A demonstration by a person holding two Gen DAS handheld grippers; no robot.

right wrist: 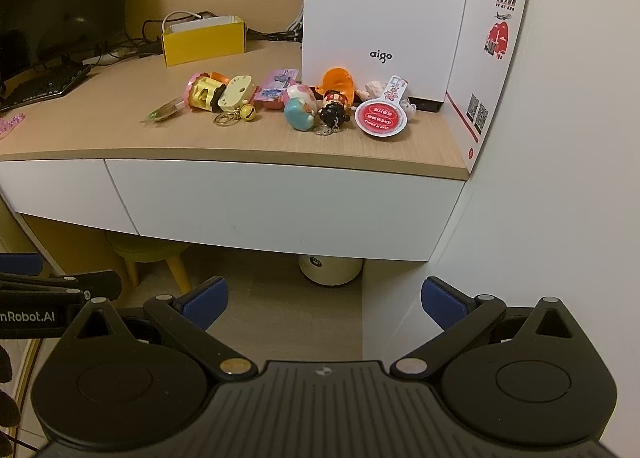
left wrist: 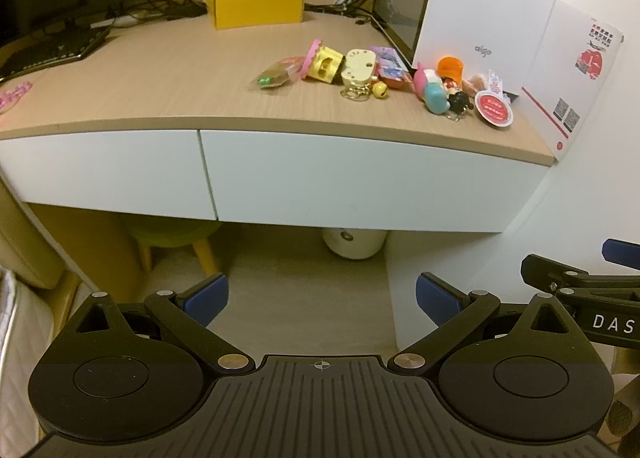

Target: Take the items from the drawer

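Your 2 tongs, left tongs (left wrist: 322, 298) and right tongs (right wrist: 324, 300), hang wide and empty below the surface (left wrist: 168, 70). The closed right-hand drawer (right wrist: 280, 206) lies straight ahead and above, its long front running crosswise, the right tongs seemingly nearer.

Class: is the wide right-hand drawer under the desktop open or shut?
Shut: the drawer front sits flush beneath the desktop, no interior showing.

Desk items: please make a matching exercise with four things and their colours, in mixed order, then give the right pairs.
Things:
1. open cardboard box
2. drawer front
3. round tag
4. egg-shaped toy

Colours:
A. red and white
B. light blue
C. yellow
D. plain white

Pairs: 1-C, 2-D, 3-A, 4-B
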